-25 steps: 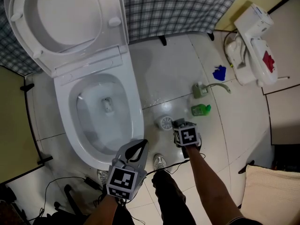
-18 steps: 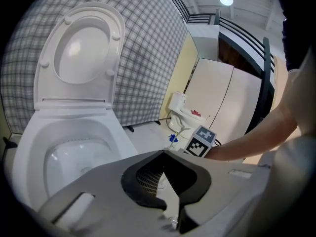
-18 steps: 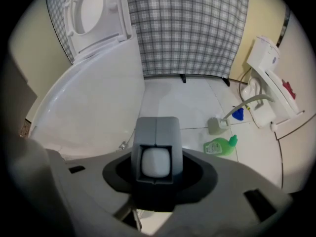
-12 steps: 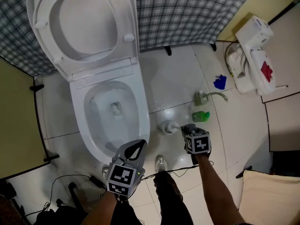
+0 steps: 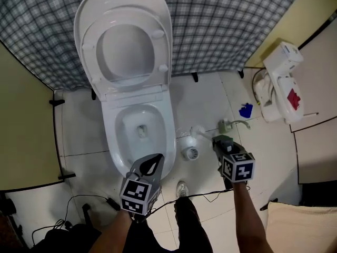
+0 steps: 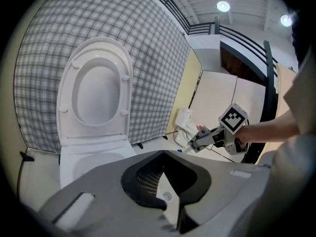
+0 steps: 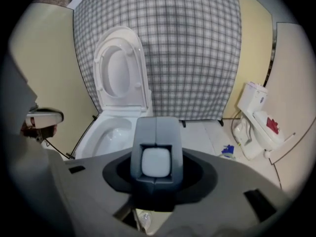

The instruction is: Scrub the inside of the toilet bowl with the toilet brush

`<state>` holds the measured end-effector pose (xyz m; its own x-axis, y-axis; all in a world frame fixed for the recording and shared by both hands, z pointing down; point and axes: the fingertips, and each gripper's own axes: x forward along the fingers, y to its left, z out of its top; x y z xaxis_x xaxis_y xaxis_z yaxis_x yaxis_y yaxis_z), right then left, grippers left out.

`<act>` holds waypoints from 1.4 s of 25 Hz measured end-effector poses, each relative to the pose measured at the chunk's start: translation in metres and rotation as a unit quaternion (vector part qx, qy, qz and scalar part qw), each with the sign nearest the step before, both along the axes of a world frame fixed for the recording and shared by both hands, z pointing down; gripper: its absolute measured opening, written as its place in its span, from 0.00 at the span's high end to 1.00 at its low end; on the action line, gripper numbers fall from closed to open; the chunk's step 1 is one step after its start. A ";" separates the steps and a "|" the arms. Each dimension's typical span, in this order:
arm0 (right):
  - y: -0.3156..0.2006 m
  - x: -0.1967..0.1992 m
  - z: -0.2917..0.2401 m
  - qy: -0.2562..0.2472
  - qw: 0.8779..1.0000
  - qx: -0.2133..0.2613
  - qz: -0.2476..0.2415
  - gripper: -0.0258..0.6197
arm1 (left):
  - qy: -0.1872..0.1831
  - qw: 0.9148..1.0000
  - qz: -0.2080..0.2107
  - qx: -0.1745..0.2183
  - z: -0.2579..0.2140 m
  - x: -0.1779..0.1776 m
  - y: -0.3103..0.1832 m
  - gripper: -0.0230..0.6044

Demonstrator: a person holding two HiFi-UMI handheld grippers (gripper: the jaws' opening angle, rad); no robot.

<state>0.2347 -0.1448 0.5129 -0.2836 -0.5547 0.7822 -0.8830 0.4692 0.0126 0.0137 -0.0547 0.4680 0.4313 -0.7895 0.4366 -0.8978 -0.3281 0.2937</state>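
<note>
1. Clamps the white handle of the toilet brush [image 5: 199, 133] between the jaws of the right hand-held gripper [image 5: 217, 140], with the brush head pointing toward the toilet.
2. Holds that brush out of its holder, just to the right of the toilet bowl [image 5: 126, 141] and clear of the rim.
3. Leaves the round brush holder [image 5: 190, 153] standing on the tiled floor [image 5: 200, 99], close beside the bowl.
4. Carries nothing in the left hand-held gripper [image 5: 157, 159], jaw tips brought together, poised over the front rim of the bowl.
5. Finds the lid [image 5: 126, 46] and seat raised upright against the checked curtain [image 5: 237, 25].
6. Places a small blue item [image 5: 245, 110] on the floor, well to the right.
</note>
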 end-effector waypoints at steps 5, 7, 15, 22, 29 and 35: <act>-0.003 -0.049 -0.067 -0.047 0.996 0.057 -0.042 0.67 | -0.007 0.999 -0.035 0.005 -0.018 -0.039 0.005 0.95; -0.002 -0.074 -0.087 -0.067 0.993 0.073 -0.064 0.67 | -0.012 0.999 -0.051 0.005 -0.021 -0.056 0.008 0.95; 0.024 -0.168 -0.093 -0.114 0.980 0.070 -0.150 0.67 | -0.020 0.995 -0.097 -0.008 -0.018 -0.104 0.028 0.95; 0.039 -0.214 -0.029 -0.118 0.977 0.029 -0.176 0.67 | -0.027 0.992 -0.119 -0.034 0.013 -0.128 0.043 0.95; 0.027 -0.234 0.025 -0.110 0.981 0.015 -0.158 0.67 | -0.019 0.990 -0.127 -0.049 0.044 -0.138 0.044 0.95; 0.004 -0.240 0.057 -0.064 0.986 0.072 -0.139 0.67 | -0.025 0.991 -0.117 -0.053 0.061 -0.142 0.037 0.95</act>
